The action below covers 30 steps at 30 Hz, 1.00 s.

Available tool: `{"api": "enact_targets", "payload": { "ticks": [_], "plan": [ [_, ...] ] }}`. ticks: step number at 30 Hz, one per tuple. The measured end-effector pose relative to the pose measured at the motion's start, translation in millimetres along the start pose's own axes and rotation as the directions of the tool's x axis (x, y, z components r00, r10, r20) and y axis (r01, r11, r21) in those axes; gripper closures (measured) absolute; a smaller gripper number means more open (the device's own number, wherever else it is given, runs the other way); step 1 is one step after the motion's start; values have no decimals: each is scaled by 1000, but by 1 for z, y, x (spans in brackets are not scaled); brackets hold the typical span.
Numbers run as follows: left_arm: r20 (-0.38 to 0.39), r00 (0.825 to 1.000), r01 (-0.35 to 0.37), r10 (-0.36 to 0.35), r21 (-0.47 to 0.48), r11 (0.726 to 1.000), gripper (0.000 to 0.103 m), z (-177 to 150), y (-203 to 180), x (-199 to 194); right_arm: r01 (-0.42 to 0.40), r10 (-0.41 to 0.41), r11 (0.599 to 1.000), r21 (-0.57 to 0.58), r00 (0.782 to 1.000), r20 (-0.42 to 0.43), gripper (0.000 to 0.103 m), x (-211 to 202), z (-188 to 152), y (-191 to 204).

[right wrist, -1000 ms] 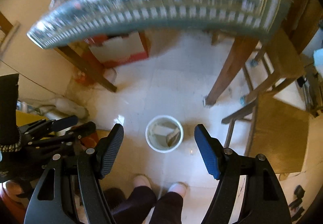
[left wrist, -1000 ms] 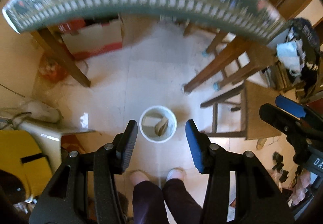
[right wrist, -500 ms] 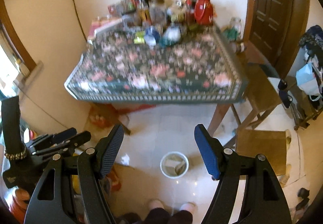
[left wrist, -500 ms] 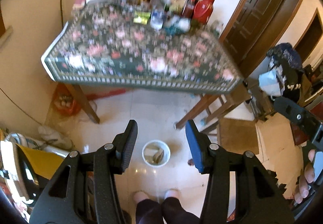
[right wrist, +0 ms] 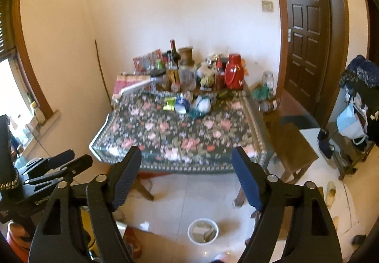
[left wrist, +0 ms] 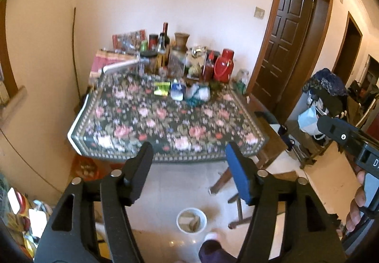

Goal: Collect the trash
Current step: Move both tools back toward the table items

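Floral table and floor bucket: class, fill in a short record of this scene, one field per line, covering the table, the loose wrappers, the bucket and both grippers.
table: floral cloth, bottles and jars crowded along its far edge
loose items: green wrapper, blue-white packet and crumpled white wrappers on the cloth
bucket: white bucket on the floor before the table, scraps inside
left gripper: open, jaws just widened, nothing between them
right gripper: open, jaws just widened, nothing between them
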<state>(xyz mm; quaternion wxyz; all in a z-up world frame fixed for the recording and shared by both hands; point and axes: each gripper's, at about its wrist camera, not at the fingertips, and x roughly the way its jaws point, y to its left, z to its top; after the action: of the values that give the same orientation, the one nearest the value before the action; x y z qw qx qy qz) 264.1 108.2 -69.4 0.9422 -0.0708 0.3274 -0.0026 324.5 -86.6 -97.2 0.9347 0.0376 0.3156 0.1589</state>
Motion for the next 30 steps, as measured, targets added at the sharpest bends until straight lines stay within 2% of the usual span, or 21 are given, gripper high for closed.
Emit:
{"api": "enact_targets", "payload": {
  "ticks": [1,3,7,13,21,26,30],
  "plan": [
    [9,1000,0,0,3,1000,30,5,-1,2,6,-6,1000,-1,1000,11,16,1,4,-2],
    [26,1000,0,0,9,1000,16,14,-3,12,16,-16,1000,-4,999,31,10,3,10,-4],
    [30,999,-21,21,12,1000,16,29,-8,38,19,-17,1000,-24,998,59,10,17,25,-12],
    [22,999,-44,45,-15,999,16,69,-19,91,-29,31,998,-51,999,39,10,67,62,-33],
    [32,996,-76,78,-74,994,16,123,-43,151,-73,77,990,-123,997,30,10,105,113,-63],
    [27,993,-116,119,-85,990,16,144,-52,181,-108,109,983,-147,994,3,10,135,135,-82],
    [-10,991,-135,135,-93,986,16,155,-51,206,-129,124,982,-138,991,-41,10,164,144,-93]
  ]
}}
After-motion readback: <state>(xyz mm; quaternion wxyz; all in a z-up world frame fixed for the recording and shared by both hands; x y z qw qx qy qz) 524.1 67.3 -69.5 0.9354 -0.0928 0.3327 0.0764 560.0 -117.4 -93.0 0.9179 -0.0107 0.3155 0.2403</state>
